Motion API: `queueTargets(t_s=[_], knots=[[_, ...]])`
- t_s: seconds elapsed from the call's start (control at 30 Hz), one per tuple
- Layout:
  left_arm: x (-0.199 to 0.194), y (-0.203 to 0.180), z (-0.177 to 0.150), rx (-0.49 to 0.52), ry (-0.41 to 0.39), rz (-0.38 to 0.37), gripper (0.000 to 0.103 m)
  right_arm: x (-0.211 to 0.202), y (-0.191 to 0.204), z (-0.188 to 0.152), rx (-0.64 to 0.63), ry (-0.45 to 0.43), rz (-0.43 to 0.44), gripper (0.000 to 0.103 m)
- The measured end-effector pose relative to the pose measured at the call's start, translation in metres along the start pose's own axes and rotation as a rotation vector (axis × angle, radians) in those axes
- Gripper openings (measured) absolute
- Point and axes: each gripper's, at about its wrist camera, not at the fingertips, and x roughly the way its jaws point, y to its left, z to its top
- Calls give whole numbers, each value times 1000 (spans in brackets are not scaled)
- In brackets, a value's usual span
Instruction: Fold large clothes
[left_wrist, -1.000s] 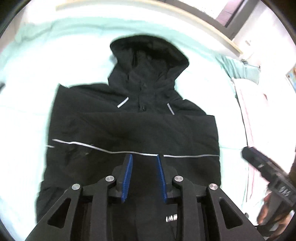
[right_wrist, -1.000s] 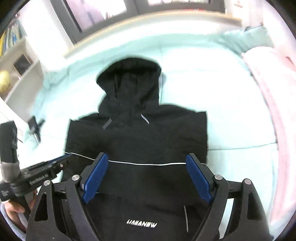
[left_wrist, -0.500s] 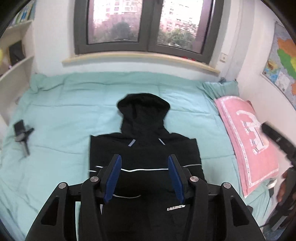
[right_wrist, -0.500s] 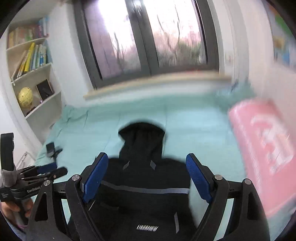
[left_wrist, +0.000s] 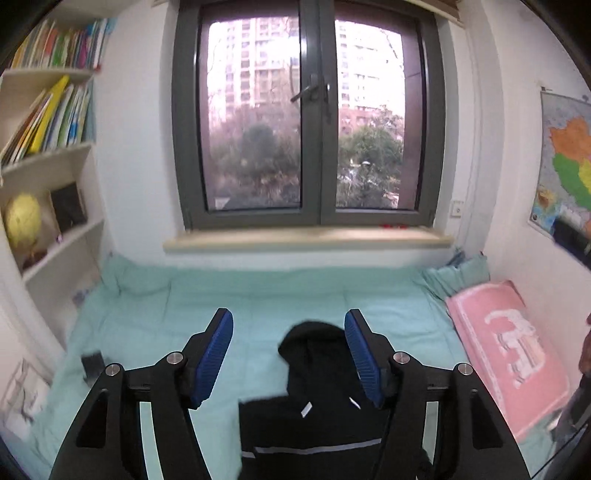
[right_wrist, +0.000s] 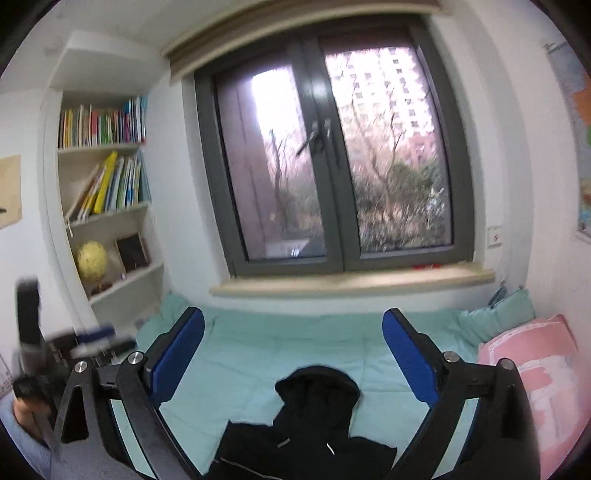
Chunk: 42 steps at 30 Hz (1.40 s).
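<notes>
In the left wrist view, the left hand-held gripper (left_wrist: 288, 354) is opening, empty, above the black hooded jacket (left_wrist: 314, 424) lying flat on the near part of the bed (left_wrist: 258, 295). In the right wrist view, the right hand-held gripper (right_wrist: 293, 354) widens, empty, too. A neat fold likely needs both lowered evenly onto matching jacket edges.

Bed centre: taken up by the black hooded jacket (left_wrist: 317, 413), laid flat with its hood toward the window.
Left of jacket: open teal bedding (left_wrist: 155, 332), broken only by a small dark object (left_wrist: 92, 363) near the bookshelf (left_wrist: 55, 229).
Right of jacket: a narrow strip is left free before the pink pillow (left_wrist: 506, 365).
Head of bed: bare bedding is bounded by the windowsill (left_wrist: 306, 238).
</notes>
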Motion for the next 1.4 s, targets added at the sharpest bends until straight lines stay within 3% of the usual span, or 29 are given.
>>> queueTargets(t_s=[0.07, 0.27, 0.37, 0.53, 0.63, 0.67, 0.73, 0.83, 1.0, 1.07, 1.1, 1.17, 1.2, 1.27, 1.33, 1.4], knots=[[21, 5, 3, -6, -3, -39, 64, 33, -10, -15, 5, 52, 3, 98], [142, 19, -24, -14, 107, -135, 64, 160, -78, -84, 152, 171, 6, 98], [223, 28, -55, -48, 143, -143, 64, 228, -115, -127, 208, 266, -134, 96], [335, 41, -110, -142, 217, -188, 64, 326, -168, -212, 295, 358, -138, 93], [408, 47, -148, -177, 316, -176, 64, 367, -204, -256, 463, 392, -67, 93], [427, 48, -159, -196, 338, -176, 64, 387, -222, -277, 577, 421, -53, 93], [454, 55, -174, -253, 348, -182, 64, 418, -243, -309, 719, 484, -64, 92], [492, 74, -194, -389, 330, -208, 64, 454, -270, -352, 895, 533, 9, 89], [553, 97, -228, -584, 382, -201, 64, 498, -261, -391, 905, 623, 161, 87], [566, 108, -246, -701, 394, -281, 64, 506, -263, -400, 999, 588, 227, 87], [574, 110, -258, -753, 413, -357, 64, 511, -265, -406, 1068, 565, 258, 87], [581, 108, -269, -755, 458, -441, 64, 516, -265, -408, 1100, 555, 282, 87], [581, 104, -270, -733, 474, -461, 64, 520, -259, -405, 1018, 597, 271, 84], [577, 99, -270, -680, 475, -479, 51, 524, -244, -399, 873, 664, 231, 69], [571, 96, -267, -642, 454, -449, 24, 522, -233, -395, 735, 696, 152, 31], [561, 93, -262, -612, 434, -413, 17, 516, -233, -392, 708, 674, 122, 15]])
